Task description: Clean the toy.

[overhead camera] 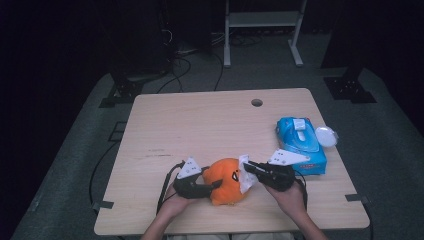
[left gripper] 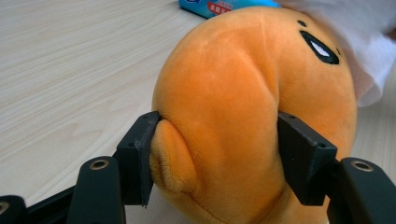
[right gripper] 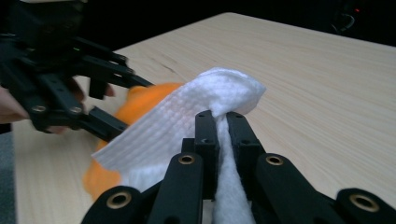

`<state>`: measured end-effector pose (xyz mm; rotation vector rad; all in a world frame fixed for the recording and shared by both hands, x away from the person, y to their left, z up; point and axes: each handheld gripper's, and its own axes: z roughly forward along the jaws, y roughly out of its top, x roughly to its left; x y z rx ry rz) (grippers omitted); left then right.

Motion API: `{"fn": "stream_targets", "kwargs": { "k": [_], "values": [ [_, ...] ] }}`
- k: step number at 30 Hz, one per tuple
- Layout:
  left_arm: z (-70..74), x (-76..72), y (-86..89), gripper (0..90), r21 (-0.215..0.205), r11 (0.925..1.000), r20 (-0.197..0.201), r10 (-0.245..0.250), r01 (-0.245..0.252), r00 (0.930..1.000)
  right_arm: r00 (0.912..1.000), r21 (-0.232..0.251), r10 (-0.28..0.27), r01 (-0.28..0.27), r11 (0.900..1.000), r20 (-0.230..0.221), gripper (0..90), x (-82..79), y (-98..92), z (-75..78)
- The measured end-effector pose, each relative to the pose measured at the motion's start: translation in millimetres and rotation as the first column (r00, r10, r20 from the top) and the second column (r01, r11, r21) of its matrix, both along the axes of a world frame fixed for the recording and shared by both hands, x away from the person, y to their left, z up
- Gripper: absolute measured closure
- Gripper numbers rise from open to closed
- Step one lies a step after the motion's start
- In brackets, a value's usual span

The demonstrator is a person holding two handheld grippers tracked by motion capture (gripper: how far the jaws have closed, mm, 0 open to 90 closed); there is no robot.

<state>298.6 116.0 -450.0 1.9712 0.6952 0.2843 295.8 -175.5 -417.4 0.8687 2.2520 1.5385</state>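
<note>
The soft round orange plush toy (overhead camera: 227, 181) sits near the front edge of the pale wooden bench (overhead camera: 200, 125), between both hands. The left gripper (left gripper: 219, 154) has its fingers half closed, squeezing the toy's side. The right gripper (right gripper: 223, 133) has its fingers pinched tight on a white crinkly wipe (right gripper: 187, 121) — the toy's face lies just to its left, touching the wipe.

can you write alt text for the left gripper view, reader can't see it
The left gripper is shut on an orange plush toy, its two black jaws pressing into the toy's soft sides above a light wooden table. A white wipe drapes over the toy's far side, and a blue pack's edge shows behind.
</note>
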Motion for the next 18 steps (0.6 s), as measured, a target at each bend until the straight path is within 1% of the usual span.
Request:
{"fn": "stream_targets", "kwargs": {
  "k": [1,2,4,5,6,8,9,10,11,12,13,14,15,16,17,18],
  "values": [
    [0.4,-0.5,-0.4,36.5,0.004,1.0000,0.002,-0.003,0.003,1.0000,1.0000,-0.010,0.000,0.000,1.000,0.003,83.5,0.0,-0.1,-0.9],
    [0.4,-1.1,-1.0,36.5,0.001,1.0000,0.005,-0.004,0.004,1.0000,1.0000,-0.011,-0.006,0.005,1.000,-0.007,83.6,1.8,-2.1,-3.3],
    [0.8,-2.3,-2.0,36.3,0.001,1.0000,0.005,-0.003,0.003,1.0000,0.9986,-0.019,-0.037,0.036,0.999,-0.038,83.6,7.4,-7.8,-9.4],
    [1.1,-2.7,-2.3,35.9,0.001,1.0000,0.007,-0.006,0.006,1.0000,0.9975,-0.014,-0.049,0.048,0.999,-0.051,83.5,9.0,-10.0,-11.1],
    [1.3,-2.8,-2.5,35.1,-0.005,1.0000,0.000,-0.008,0.008,1.0000,0.9966,0.008,-0.047,0.048,0.999,-0.068,83.5,9.9,-12.1,-11.5],
    [1.2,-2.2,-3.4,31.7,-0.016,0.9999,-0.013,-0.006,0.005,0.9999,0.9990,0.018,-0.023,0.024,1.000,-0.039,83.5,4.9,-7.0,-5.6],
    [1.8,-2.5,-4.7,30.3,-0.016,0.9999,-0.020,-0.001,0.000,0.9998,0.9997,0.031,0.003,-0.002,1.000,-0.025,83.5,2.2,-3.5,-2.2],
    [2.3,-2.9,-6.3,29.1,-0.015,0.9999,-0.017,-0.001,0.001,0.9999,0.9996,0.030,0.022,-0.021,0.999,-0.016,83.5,0.2,0.2,0.0],
    [3.0,-3.2,-7.1,28.0,-0.010,0.9999,-0.016,-0.003,0.003,0.9999,0.9996,0.011,0.026,-0.025,1.000,-0.008,83.5,-0.8,3.7,0.1],
    [3.4,-2.8,-7.3,26.3,-0.018,0.9998,-0.020,-0.002,0.002,0.9998,0.9997,-0.006,0.024,-0.024,1.000,-0.005,83.5,-0.3,4.8,-1.9],
    [3.7,-1.6,-6.8,22.3,-0.023,0.9997,-0.030,0.001,-0.002,0.9996,0.9996,-0.006,0.024,-0.024,1.000,-0.017,83.6,1.5,3.2,-5.1],
    [3.1,1.3,-6.5,19.1,-0.039,0.9991,-0.057,0.016,-0.018,0.9983,0.9995,-0.001,0.024,-0.024,1.000,-0.021,83.5,3.2,1.2,-7.3],
    [1.8,3.9,-6.6,15.9,-0.043,0.9986,-0.088,0.026,-0.030,0.9958,0.9992,0.012,0.022,-0.022,1.000,-0.034,83.5,5.1,-1.8,-9.2],
    [-0.1,6.5,-6.9,12.1,-0.049,0.9981,-0.120,0.030,-0.036,0.9923,0.9990,0.018,0.026,-0.026,1.000,-0.037,83.5,6.0,-3.0,-9.2],
    [-2.0,8.1,-7.5,11.9,-0.061,0.9975,-0.140,0.026,-0.035,0.9898,0.9991,0.018,0.025,-0.024,1.000,-0.035,83.5,5.8,-2.4,-8.6],
    [-2.5,8.7,-8.0,14.3,-0.064,0.9977,-0.143,0.014,-0.023,0.9896,0.9993,0.012,0.024,-0.024,1.000,-0.028,83.4,5.7,-1.2,-8.2]
  ]
}}
